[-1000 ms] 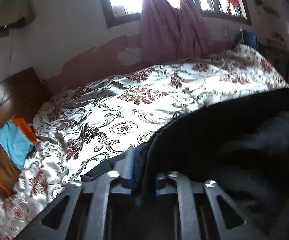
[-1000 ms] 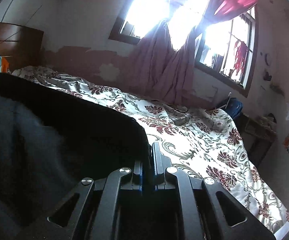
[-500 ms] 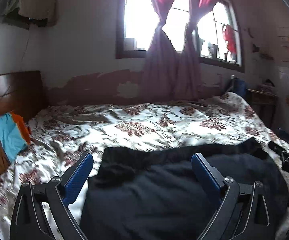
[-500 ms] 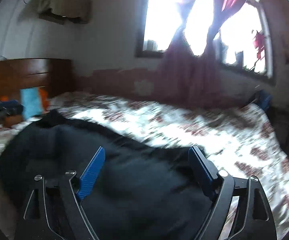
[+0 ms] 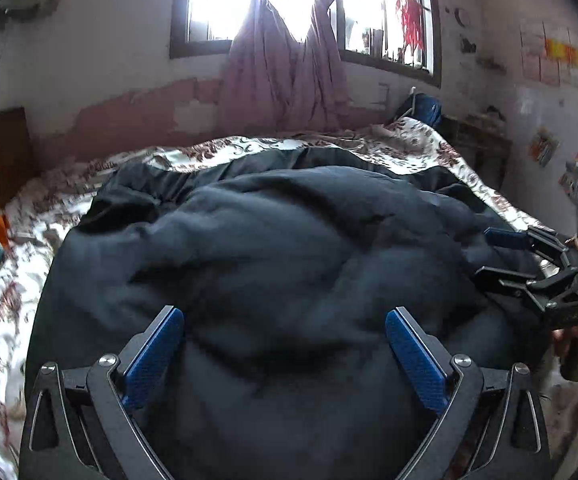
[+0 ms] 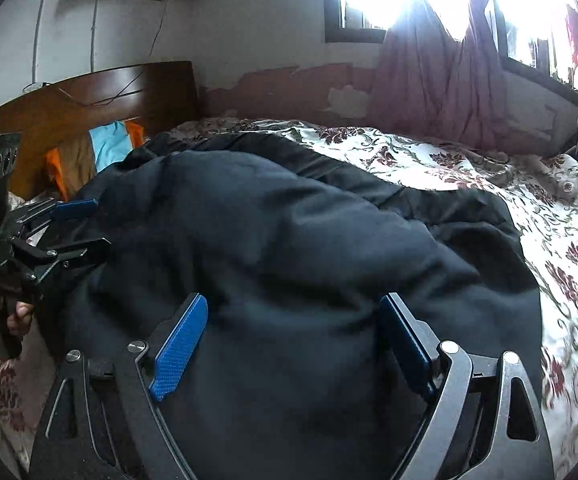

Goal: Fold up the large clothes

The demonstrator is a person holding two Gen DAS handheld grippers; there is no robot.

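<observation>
Bed (image 6: 561, 216) carries floral cover. Dark padded garment (image 6: 289, 248) lies bunched across its near edge. Orange-and-blue cloth (image 6: 109, 144) at headboard end.

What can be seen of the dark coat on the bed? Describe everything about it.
The coat is a large black or very dark navy garment, soft and puffy like padded fabric, with deep creases. It lies heaped across the flowered bedspread, a flatter, shinier layer showing along its far edge, perhaps lining. No zip, buttons or sleeves can be made out. Both grippers stand open over it: the left gripper and the right gripper, pads apart, clamping nothing. Whether any finger brushes the fabric is unclear.
</observation>
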